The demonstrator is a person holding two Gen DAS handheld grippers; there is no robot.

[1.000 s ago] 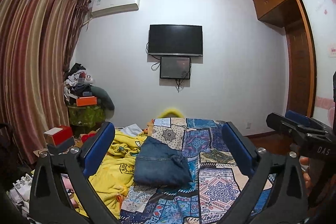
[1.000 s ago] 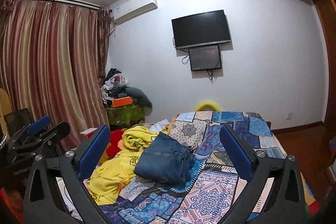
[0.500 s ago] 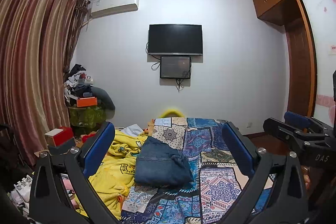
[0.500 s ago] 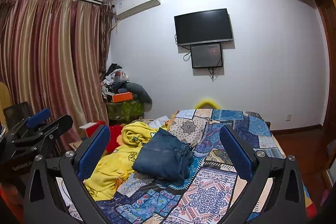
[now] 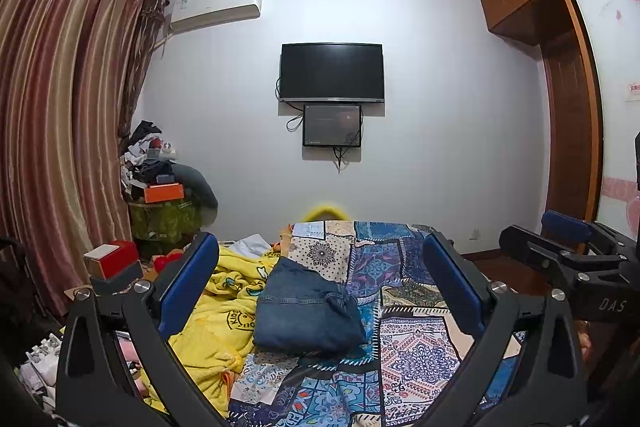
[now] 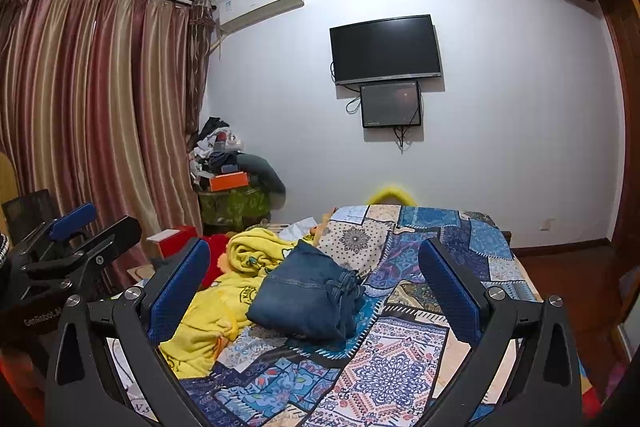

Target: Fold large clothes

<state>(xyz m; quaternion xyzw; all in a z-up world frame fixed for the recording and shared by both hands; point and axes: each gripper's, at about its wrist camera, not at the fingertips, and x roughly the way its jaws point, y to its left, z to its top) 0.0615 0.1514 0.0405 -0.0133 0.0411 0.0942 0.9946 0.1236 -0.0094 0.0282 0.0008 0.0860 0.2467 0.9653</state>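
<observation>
A folded pair of blue jeans (image 5: 306,311) lies on the patchwork bedspread (image 5: 412,343); it also shows in the right wrist view (image 6: 308,297). My left gripper (image 5: 320,287) is open and empty, held above and short of the jeans. My right gripper (image 6: 314,287) is open and empty too, also back from the jeans. The right gripper shows at the right edge of the left wrist view (image 5: 568,255). The left gripper shows at the left edge of the right wrist view (image 6: 72,243).
A crumpled yellow blanket (image 5: 216,319) lies left of the jeans. A red box (image 5: 114,259) and a cluttered green stand (image 5: 164,215) are by the curtains (image 5: 60,147). A TV (image 5: 332,73) hangs on the far wall. A wardrobe (image 5: 568,87) stands at right.
Both grippers have risen slightly and stay open. The right gripper has drifted a little left and tilted. The jeans have not moved.
</observation>
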